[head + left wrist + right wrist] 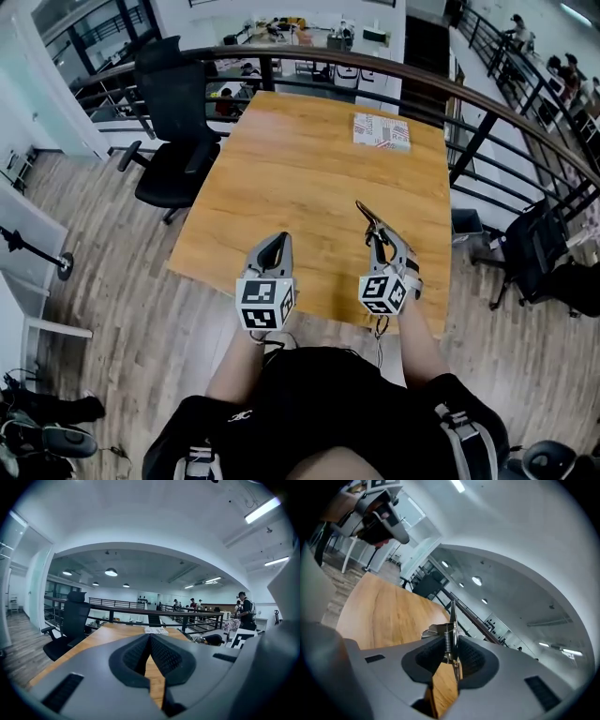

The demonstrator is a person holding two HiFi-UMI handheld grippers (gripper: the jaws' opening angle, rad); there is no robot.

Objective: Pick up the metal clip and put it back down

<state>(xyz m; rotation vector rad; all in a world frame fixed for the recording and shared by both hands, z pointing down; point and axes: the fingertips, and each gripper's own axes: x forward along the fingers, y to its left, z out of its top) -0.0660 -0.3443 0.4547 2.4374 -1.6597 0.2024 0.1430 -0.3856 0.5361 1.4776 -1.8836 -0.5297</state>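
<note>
Noted a thin silver metal clip with a coil spring (449,637) pinched between the pads of the right gripper (451,651), with its tip pointing up and away. Placed it, from the head view, above the near right part of the light wooden table (281,178), seemingly clear of the top. Found the left gripper (150,641) with jaws pressed together on nothing, hovering over the near edge, just left of the right one.

Judged the pick-up done. Left to do: lowering the clip onto the wood and letting go.

Looked for writing. Spotted a flat white packet with red print (382,131) at the far right of the table, with lettering too small to read. Saw only black-and-white square markers on the gripper cubes, no words. Made out no brand anywhere. Logged a black office chair (173,122) beyond the far left corner.
</note>
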